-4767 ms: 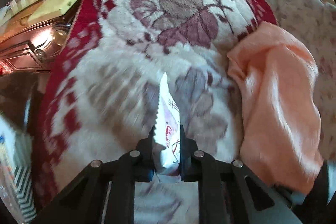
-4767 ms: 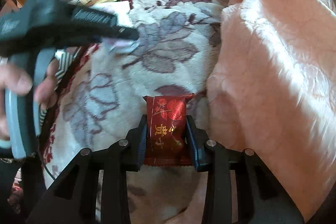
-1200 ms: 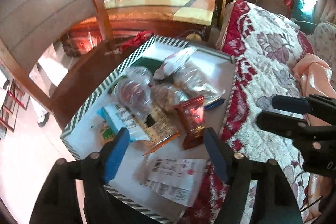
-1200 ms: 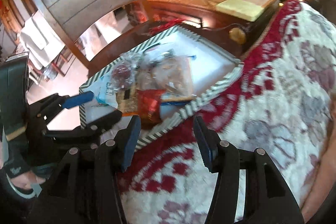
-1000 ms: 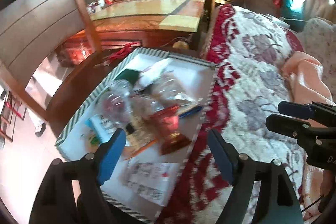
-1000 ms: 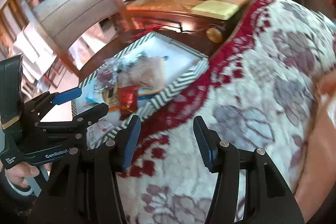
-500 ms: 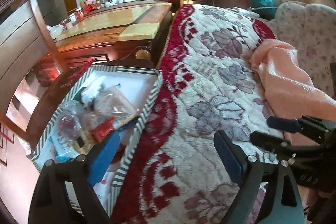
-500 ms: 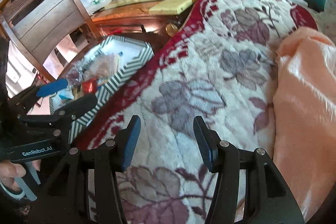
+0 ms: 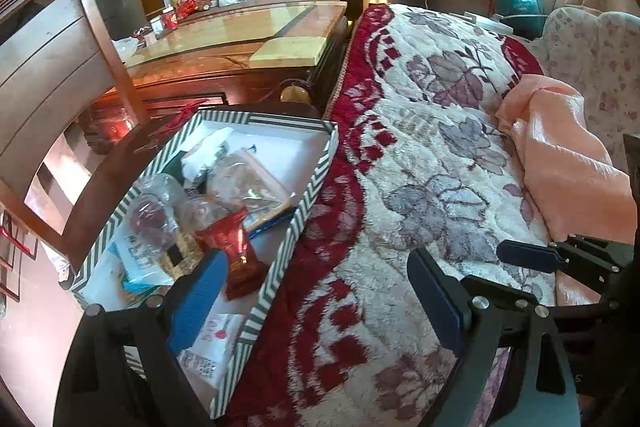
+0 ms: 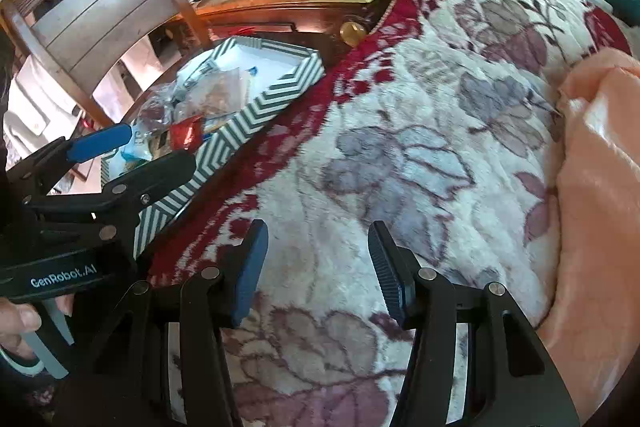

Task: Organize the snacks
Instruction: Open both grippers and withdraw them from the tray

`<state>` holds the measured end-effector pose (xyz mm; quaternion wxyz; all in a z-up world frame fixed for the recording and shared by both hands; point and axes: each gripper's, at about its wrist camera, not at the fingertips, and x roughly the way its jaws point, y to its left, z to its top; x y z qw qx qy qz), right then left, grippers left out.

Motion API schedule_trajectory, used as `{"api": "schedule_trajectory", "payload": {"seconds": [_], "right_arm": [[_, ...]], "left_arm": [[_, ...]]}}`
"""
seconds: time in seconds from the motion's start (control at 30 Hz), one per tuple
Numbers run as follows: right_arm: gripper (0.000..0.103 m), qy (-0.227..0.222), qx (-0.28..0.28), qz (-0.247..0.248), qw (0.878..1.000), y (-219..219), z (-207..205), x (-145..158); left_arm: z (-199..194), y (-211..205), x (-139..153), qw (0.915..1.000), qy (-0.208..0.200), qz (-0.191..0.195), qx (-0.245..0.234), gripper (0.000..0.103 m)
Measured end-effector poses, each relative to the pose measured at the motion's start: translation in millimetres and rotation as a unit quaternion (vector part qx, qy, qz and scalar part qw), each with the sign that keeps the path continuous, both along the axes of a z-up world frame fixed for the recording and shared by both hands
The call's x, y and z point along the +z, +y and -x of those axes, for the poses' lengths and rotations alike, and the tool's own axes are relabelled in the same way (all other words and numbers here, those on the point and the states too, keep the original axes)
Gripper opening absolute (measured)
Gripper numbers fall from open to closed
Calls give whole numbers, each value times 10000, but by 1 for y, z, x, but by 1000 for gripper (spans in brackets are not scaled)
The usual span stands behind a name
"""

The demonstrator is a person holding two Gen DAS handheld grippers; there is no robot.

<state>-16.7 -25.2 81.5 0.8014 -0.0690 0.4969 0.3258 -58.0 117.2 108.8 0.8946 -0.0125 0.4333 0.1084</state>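
Snacks (image 9: 224,203) heaped in striped box (image 9: 280,247) at blanket's (image 9: 420,187) left edge, gathered for sorting; left gripper (image 9: 316,291) and right gripper (image 10: 316,267) spread, empty, above blanket.

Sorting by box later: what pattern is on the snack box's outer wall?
Green-and-white chevron stripes on the snack box, clearest in the right wrist view.

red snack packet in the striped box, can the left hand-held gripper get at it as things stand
Probably yes. The red snack packet lies on top of the pile in the striped box, uncovered, and the left hand-held gripper is open and empty beside it.
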Motion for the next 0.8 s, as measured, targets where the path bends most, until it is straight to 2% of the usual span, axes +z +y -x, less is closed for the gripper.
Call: {"api": "schedule_trajectory", "payload": {"seconds": [0.33, 0.53, 0.8], "right_arm": [[52, 38, 425, 103, 9990, 29, 13, -5], [52, 83, 414, 124, 9990, 27, 13, -5], [52, 107, 354, 157, 9992, 22, 12, -7]], "left_arm": [[14, 25, -1, 9995, 34, 79, 305, 93], [22, 38, 0, 9989, -106, 210, 415, 93], [25, 43, 3, 9983, -279, 186, 478, 93]]}}
